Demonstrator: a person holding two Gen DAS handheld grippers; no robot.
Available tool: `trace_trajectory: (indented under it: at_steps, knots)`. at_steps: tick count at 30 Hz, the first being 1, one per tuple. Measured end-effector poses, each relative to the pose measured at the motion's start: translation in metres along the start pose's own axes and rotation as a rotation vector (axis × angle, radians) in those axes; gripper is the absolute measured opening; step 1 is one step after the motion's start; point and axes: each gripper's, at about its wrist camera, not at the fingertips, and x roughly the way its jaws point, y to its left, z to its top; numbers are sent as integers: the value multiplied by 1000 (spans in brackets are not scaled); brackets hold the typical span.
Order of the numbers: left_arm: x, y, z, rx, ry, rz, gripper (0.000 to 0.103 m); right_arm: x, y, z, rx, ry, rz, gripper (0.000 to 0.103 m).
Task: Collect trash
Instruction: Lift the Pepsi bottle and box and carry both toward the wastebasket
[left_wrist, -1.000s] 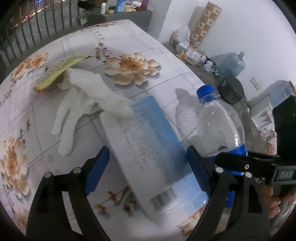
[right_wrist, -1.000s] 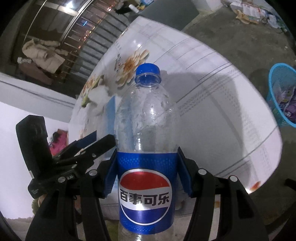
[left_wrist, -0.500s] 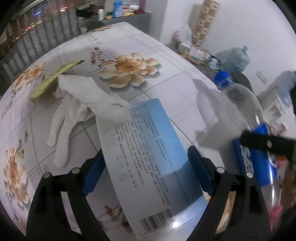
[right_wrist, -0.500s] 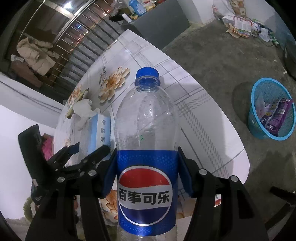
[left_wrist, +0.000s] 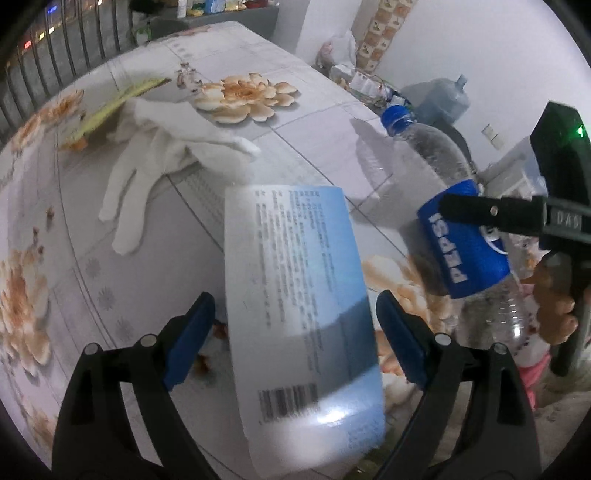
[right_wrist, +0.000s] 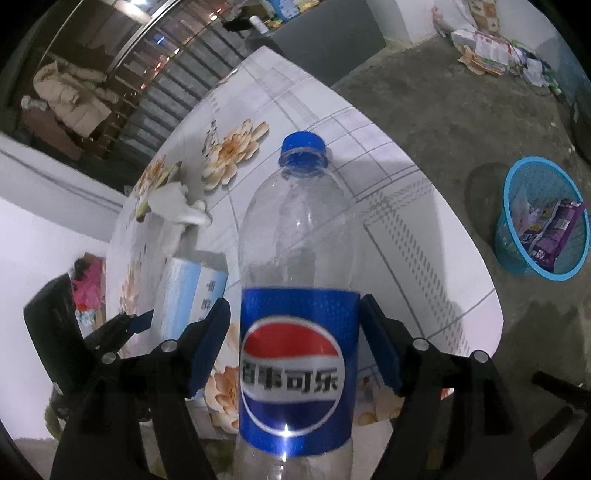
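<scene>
Over floral table (left_wrist: 314, 122), right gripper (right_wrist: 295, 354) clamps PEPSI bottle (right_wrist: 295, 258); left gripper (left_wrist: 295, 325) holds barcoded blue box (left_wrist: 299, 310).

I'm in a lived-in home: a flower-printed tabletop (right_wrist: 388, 192), concrete floor (right_wrist: 443, 110), a padded coat (right_wrist: 74, 96) hung by railings (right_wrist: 177, 81), a blue wastebasket (right_wrist: 506, 236).
</scene>
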Motion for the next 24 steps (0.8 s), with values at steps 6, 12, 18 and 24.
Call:
trace_trajectory:
  at_steps: [6,12,18,24]
  knots:
    - [3,-7,-5,7,0,65,85,2,-2,-10,13,22,-22,72]
    - [6,-14,-7,55,0,107,84,0,2,-15,-2,12,-42,72]
    - [8,-20,-8,88,-9,132,74,2,8,-17,-34,2,-68,72]
    - [9,-21,-6,96,-12,138,71,3,9,-17,-43,-7,-81,72]
